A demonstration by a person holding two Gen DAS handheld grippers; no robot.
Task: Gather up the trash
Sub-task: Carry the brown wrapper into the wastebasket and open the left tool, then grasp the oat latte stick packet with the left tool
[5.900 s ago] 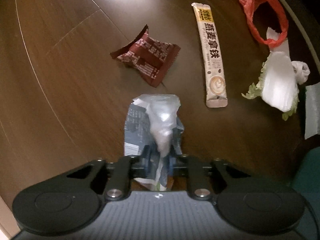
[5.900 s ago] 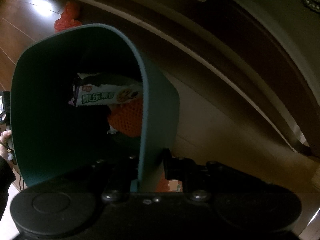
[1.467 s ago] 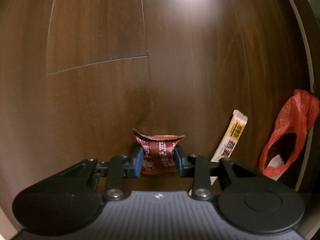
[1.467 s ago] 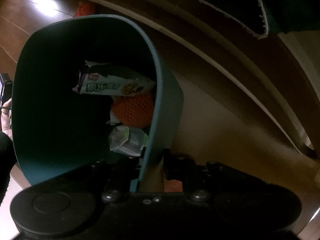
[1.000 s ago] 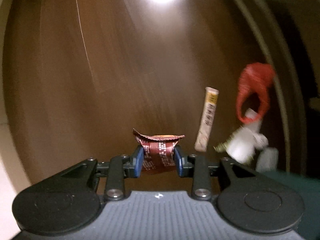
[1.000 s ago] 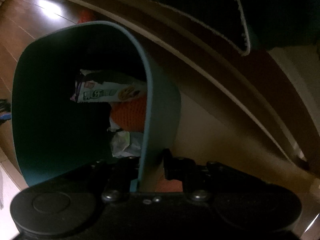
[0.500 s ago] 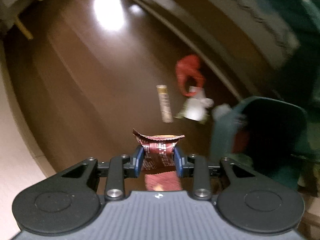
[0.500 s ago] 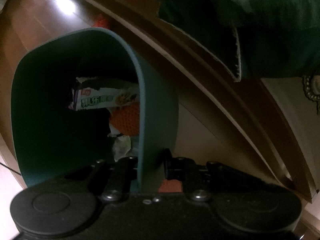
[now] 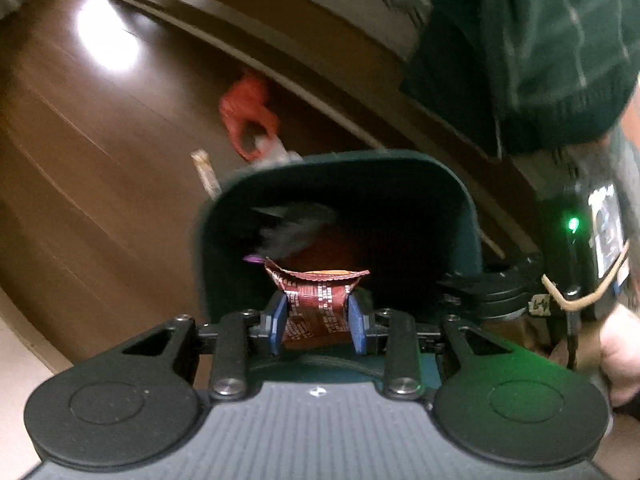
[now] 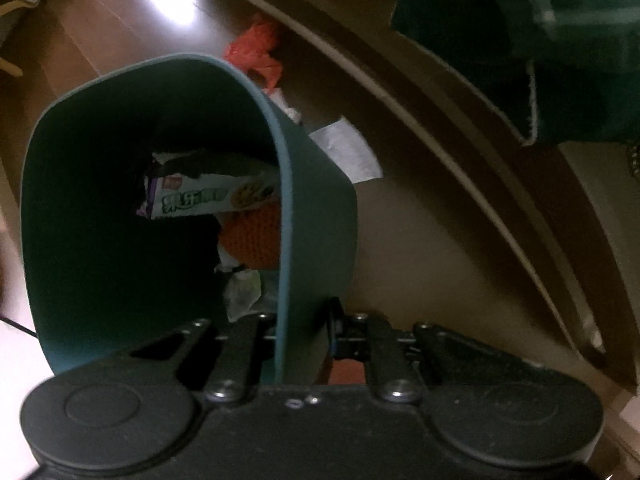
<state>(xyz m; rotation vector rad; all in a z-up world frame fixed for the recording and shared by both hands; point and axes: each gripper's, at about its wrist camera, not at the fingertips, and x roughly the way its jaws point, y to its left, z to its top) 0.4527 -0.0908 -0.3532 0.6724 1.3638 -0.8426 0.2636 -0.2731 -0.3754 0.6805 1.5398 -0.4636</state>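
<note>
Left tool (image 9: 317, 326) clamping brown wrapper (image 9: 316, 300) over bin (image 10: 316, 208), right tool (image 10: 302, 330) pinching its rim; several wrappers binned; sachet (image 9: 206, 174), red bag (image 9: 248, 120) left on floor (image 9: 80, 184)

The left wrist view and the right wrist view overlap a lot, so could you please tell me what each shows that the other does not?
Only the left wrist view shows the left tool shut on the brown wrapper above the bin's opening, the stick packet on the floor, and a hand holding the other device.

Only the right wrist view shows the right tool shut on the bin's wall, the white-and-green snack packet clearly inside, and a white paper slip on the floor.

Both show the green bin and the red plastic bag.
</note>
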